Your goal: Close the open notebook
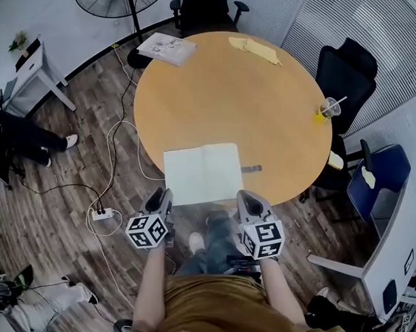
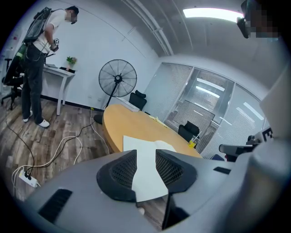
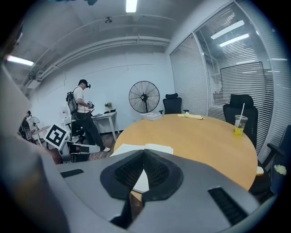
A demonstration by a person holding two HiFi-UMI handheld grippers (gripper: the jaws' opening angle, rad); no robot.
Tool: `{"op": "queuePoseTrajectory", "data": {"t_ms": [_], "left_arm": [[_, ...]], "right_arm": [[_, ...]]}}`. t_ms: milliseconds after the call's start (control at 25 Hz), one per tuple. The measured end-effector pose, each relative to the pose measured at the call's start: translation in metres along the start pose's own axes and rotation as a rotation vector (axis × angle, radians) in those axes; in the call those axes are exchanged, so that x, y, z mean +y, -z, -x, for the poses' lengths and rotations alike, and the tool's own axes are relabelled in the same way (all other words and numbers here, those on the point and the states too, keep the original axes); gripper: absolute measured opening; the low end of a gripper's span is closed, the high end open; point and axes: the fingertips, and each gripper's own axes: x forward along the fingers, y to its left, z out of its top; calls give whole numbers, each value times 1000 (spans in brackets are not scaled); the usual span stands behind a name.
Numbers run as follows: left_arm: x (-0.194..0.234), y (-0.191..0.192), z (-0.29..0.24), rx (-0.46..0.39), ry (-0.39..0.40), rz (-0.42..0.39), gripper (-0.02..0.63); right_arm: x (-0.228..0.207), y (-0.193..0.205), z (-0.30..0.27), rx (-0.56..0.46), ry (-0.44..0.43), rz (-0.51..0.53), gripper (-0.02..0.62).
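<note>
An open notebook with blank white pages lies flat on the round wooden table, near the table's front edge. My left gripper hovers just short of the notebook's near left corner. Its jaws stand apart with nothing between them, and the notebook shows through the gap in the left gripper view. My right gripper hangs off the near right corner, just beyond the table edge. In the right gripper view its jaws meet at the tips, empty, with the notebook right ahead.
A small dark strip lies right of the notebook. Farther off are a cup of yellow drink, a yellow cloth and a stack of papers. Black chairs ring the table. A power strip and cables lie on the floor at left.
</note>
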Motion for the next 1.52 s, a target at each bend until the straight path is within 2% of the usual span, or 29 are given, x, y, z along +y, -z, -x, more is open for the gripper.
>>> {"op": "queuePoseTrajectory", "data": {"t_ms": [520, 600, 800, 1240, 1520], "left_arm": [[22, 43, -10, 83, -39, 55, 157], [24, 47, -11, 79, -33, 76, 179], [29, 62, -18, 111, -48, 121, 187], [38, 84, -24, 107, -36, 361, 193], [37, 87, -26, 97, -13, 442, 193]], "right_arm": [[-8, 21, -13, 73, -11, 15, 11], [-8, 23, -16, 81, -17, 17, 11], [-13, 29, -20, 103, -25, 18, 12], [-25, 34, -30, 125, -30, 19, 12], [-30, 35, -30, 125, -23, 22, 11]]}}
